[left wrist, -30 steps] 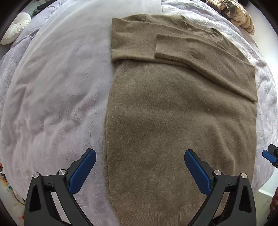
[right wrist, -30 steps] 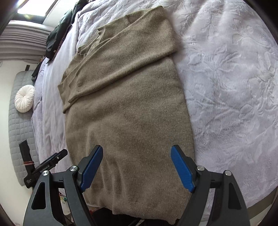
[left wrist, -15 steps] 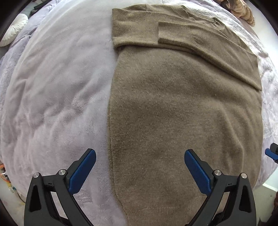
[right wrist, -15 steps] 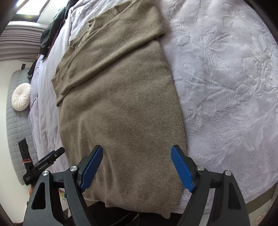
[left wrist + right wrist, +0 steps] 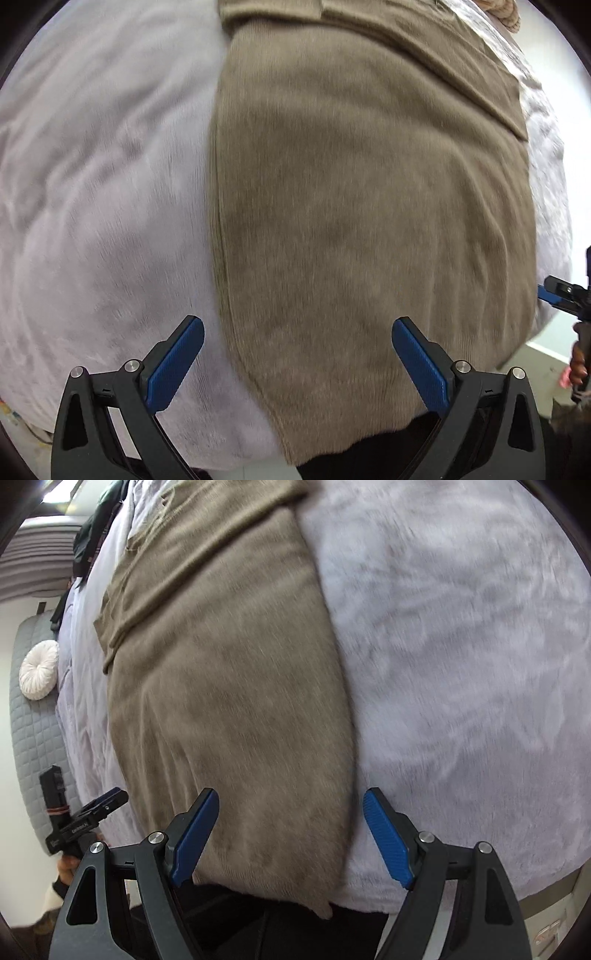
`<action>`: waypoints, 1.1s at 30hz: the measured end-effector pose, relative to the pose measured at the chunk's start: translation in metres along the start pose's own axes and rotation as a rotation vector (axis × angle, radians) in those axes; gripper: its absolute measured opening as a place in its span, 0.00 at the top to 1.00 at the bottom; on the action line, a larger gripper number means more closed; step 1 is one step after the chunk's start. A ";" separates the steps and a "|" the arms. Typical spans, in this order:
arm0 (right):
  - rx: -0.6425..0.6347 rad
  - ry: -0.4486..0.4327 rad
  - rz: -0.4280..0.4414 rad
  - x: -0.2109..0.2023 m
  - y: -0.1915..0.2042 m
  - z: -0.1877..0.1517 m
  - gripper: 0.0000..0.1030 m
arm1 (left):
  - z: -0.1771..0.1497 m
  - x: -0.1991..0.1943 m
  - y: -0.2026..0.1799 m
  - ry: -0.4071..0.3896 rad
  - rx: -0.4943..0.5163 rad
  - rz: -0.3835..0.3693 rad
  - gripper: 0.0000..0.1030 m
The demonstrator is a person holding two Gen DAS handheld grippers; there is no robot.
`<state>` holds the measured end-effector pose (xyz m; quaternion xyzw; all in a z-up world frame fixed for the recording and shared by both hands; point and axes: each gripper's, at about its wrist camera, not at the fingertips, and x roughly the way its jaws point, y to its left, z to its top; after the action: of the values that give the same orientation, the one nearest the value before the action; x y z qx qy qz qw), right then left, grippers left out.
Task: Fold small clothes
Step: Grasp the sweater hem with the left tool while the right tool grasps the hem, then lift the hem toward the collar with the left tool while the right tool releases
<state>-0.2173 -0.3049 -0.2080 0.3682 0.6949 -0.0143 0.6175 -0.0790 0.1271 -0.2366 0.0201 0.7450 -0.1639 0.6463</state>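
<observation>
Left gripper [image 5: 297, 350], black frame with blue ribbed pads: jaws wide apart, empty, straddling the left seam of the olive-brown knit sweater [image 5: 369, 206] near its hem. Right gripper [image 5: 290, 834], same build: jaws wide apart, empty, straddling the sweater's right edge. Sweater: flat, sleeves folded across the chest, on a pale lilac plush blanket [image 5: 461, 646], hem at the bed's near edge.

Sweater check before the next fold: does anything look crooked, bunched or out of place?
Only one thing stands out: the sweater's bottom hem hangs past the bed's edge. Otherwise it lies flat, sleeves folded across the top.
</observation>
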 end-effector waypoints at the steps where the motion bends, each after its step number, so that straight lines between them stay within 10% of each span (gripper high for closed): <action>1: 0.008 0.011 0.022 0.001 -0.005 -0.005 0.19 | -0.006 0.004 0.003 0.019 0.000 -0.028 0.01; 16: 0.006 0.164 0.245 0.036 -0.005 -0.039 0.19 | -0.049 0.032 -0.023 0.149 0.034 -0.213 0.03; 17: 0.020 0.167 0.242 0.039 -0.005 -0.041 0.22 | -0.048 0.031 -0.018 0.140 0.033 -0.214 0.09; 19: 0.041 0.167 0.231 0.039 -0.007 -0.042 0.56 | -0.057 0.032 -0.015 0.128 0.026 -0.199 0.60; 20: 0.045 0.163 0.231 0.038 -0.008 -0.041 0.91 | -0.058 0.032 -0.013 0.124 0.021 -0.200 0.70; 21: 0.047 0.146 0.258 0.035 -0.007 -0.041 0.90 | -0.062 0.029 -0.014 0.118 0.013 -0.231 0.85; 33: 0.071 -0.107 0.590 -0.009 0.035 0.035 0.90 | 0.010 -0.061 0.000 -0.221 -0.025 -0.382 0.87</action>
<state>-0.1693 -0.3007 -0.1932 0.5743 0.5235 0.1222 0.6174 -0.0599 0.1352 -0.1783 -0.1477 0.6618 -0.2752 0.6815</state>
